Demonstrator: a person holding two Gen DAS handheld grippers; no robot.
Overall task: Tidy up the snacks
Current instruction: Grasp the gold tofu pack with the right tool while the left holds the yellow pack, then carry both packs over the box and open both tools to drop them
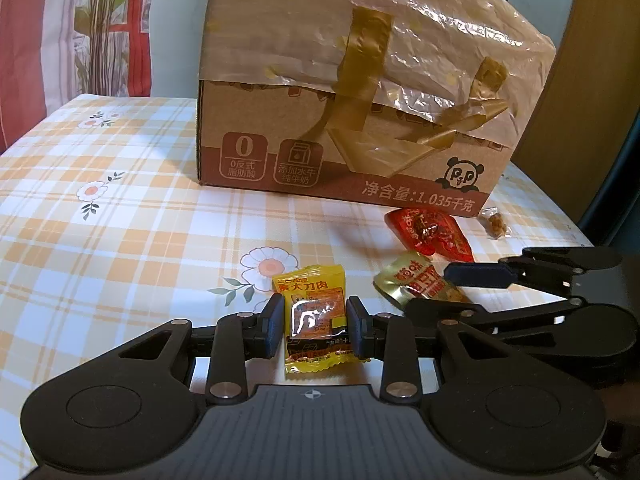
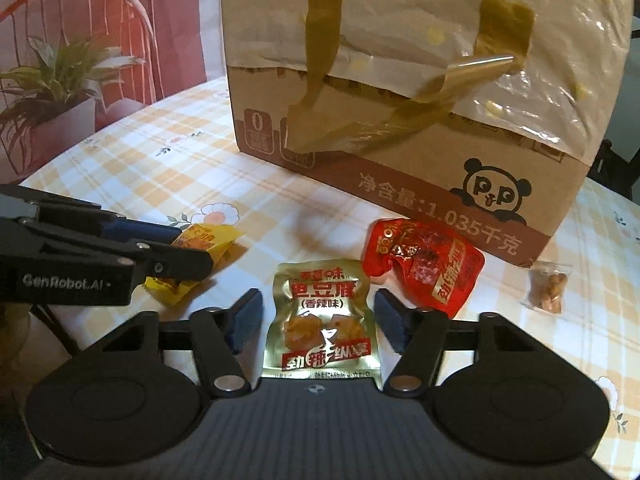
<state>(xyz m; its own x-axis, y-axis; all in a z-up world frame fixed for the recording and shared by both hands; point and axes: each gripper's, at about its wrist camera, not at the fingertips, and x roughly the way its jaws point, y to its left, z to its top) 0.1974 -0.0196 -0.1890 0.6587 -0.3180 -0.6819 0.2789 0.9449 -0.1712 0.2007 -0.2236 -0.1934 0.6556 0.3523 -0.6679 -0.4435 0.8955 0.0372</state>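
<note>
Table: checked orange-and-white cloth [image 1: 120, 240] with daisy prints covers the surface, snacks scattered along its near right part.
Box: cardboard carton [image 1: 280, 152], panda logo on its front, stands at the far side behind the snacks; a crinkled plastic bag [image 1: 440, 40] with loose brown tape drapes over its top.
Plant: potted green plant [image 2: 56, 80] sits at the far left, past the table edge.
Left gripper [image 1: 315, 326]: low over the cloth, fingers narrowed around a yellow packet, pads right at its two side edges; whether they press it is hard to tell.
Right gripper [image 2: 318, 318]: fingers wide, one on each side of a gold packet, clear gaps on both sides.
Red packet [image 2: 424, 268]: lies just in front of the box's near right corner, beyond the gold one and overlapping its far right corner.
Gold packet [image 2: 322, 320]: flat on the cloth, label up, between the right fingers.
Yellow packet [image 1: 314, 316]: flat on the cloth to the left of the gold packet, near a printed daisy.
Nut bag [image 2: 548, 286]: small clear pouch of brown pieces, farthest right, near the box corner.
</note>
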